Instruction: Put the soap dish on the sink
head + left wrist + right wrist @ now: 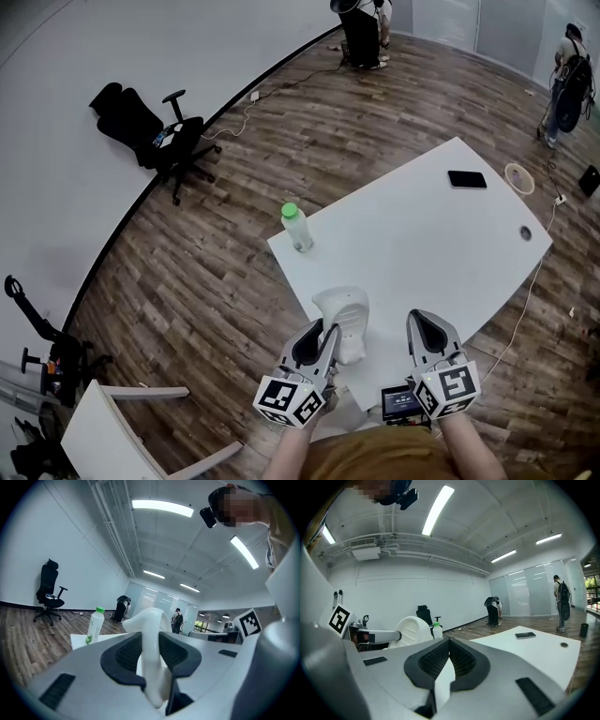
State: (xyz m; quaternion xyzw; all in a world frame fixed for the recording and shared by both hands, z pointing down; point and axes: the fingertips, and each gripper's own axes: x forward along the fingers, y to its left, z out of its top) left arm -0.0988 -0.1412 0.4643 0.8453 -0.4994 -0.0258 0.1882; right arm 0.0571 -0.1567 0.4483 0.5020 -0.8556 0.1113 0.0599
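The white soap dish stands tilted on edge over the near corner of the white table. My left gripper is shut on its rim. In the left gripper view the dish rises as a curved white wall between the two dark pads. My right gripper hovers beside it to the right, shut, with nothing in it. In the right gripper view its jaws meet at the tips, and the dish shows off to the left.
A green-capped bottle stands at the table's left corner. A black phone and a roll of tape lie at the far end. A black office chair stands by the wall, and people are at the back of the room.
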